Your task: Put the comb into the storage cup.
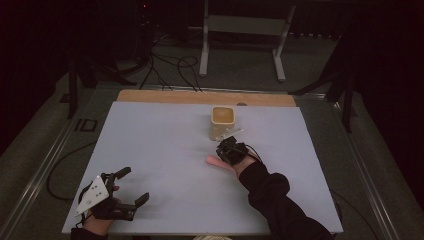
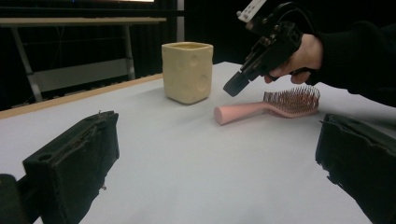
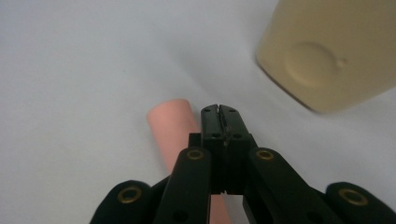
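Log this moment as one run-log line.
right gripper: shut, empty, above pink hairbrush handle | left gripper: open, empty, idle | cup: upright, beside brush

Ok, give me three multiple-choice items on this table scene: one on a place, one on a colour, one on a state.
1. Where does the hairbrush lie?
A. inside the cup
B. on the table beside the cup
C. between the left gripper's jaws

2. What colour is the cup?
A. pale yellow
B. blue
C. black

3. How do the right gripper's jaws stand?
A. wide apart
B. closed on the cup's rim
C. shut together, nothing between them

Answers:
1 B, the left gripper view shows the brush flat on the white table next to the cup.
2 A, its dimpled walls are cream-yellow.
3 C, the right gripper view shows both jaws pressed together above the pink handle.
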### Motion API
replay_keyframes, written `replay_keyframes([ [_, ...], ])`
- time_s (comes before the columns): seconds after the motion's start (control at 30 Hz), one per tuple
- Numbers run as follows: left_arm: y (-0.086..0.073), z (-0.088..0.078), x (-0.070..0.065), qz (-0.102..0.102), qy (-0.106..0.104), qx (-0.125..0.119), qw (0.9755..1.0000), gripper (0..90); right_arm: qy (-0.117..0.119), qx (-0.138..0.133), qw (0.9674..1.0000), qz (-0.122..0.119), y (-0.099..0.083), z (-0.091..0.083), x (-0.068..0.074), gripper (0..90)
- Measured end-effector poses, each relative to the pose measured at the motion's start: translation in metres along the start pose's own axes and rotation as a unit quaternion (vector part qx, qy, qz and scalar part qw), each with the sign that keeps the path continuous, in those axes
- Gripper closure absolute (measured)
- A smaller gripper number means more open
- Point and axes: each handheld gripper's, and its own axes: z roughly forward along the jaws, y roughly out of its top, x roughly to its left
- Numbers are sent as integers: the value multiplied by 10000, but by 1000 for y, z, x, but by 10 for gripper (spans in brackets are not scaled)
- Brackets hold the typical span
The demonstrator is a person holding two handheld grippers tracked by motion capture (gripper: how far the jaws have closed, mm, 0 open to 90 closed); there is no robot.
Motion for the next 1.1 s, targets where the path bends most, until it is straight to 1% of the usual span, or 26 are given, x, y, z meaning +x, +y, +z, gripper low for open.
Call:
replay_keyframes([
  [0.03, 0, 0, 0, 0, 0, 0, 10000, 2, 0, 0, 10000, 0, 0, 0, 0, 900],
  [0.1, 0, 0, 0, -3, -3, 1, 10000, 3, -28, 89, 10000, 28, 1, 3, 0, 900],
  [0.13, 0, 0, 0, -2, -5, 1, 10000, 3, -31, 182, 9998, 7, 2, 6, 1, 900],
  [0.17, 0, 0, 0, -2, -6, 3, 10000, 3, -31, 182, 9998, 7, 2, 6, 1, 900],
  [0.2, 0, 0, 0, -6, -10, 2, 10000, 2, -51, 292, 9996, -11, 2, 9, 2, 900],
  [0.27, 0, 0, 0, -5, -15, 4, 10000, 2, -51, 292, 9996, -11, 2, 9, 2, 900],
  [0.3, 0, 0, 0, -4, -20, 1, 10000, 3, -86, 385, 9992, -51, 3, 13, 5, 900],
  [0.33, 0, 0, 0, -4, -17, -1, 10000, 2, -82, 409, 9991, -69, 3, 13, 5, 900],
  [0.4, 0, 0, 1, -8, -18, 0, 10000, 3, -97, 413, 9991, -87, 3, 13, 7, 900],
  [0.43, 0, 0, 1, -9, -18, -2, 10000, 3, -53, 409, 9991, -81, 3, 12, 8, 900],
  [0.53, 0, 1, 1, -14, -22, 1, 10000, 3, -86, 412, 9990, -138, 4, 11, 9, 900],
  [0.7, 0, 1, 0, -17, -27, 1, 10000, 3, -97, 443, 9990, -51, 3, 14, 7, 900],
  [0.9, -1, 1, 1, -30, -27, 3, 10000, 2, -158, 507, 9985, -89, 5, 18, 6, 900],
  [1.1, -1, 1, 1, -21, -29, 4, 10000, 2, -56, 585, 9982, -124, 4, 22, 11, 900],
])
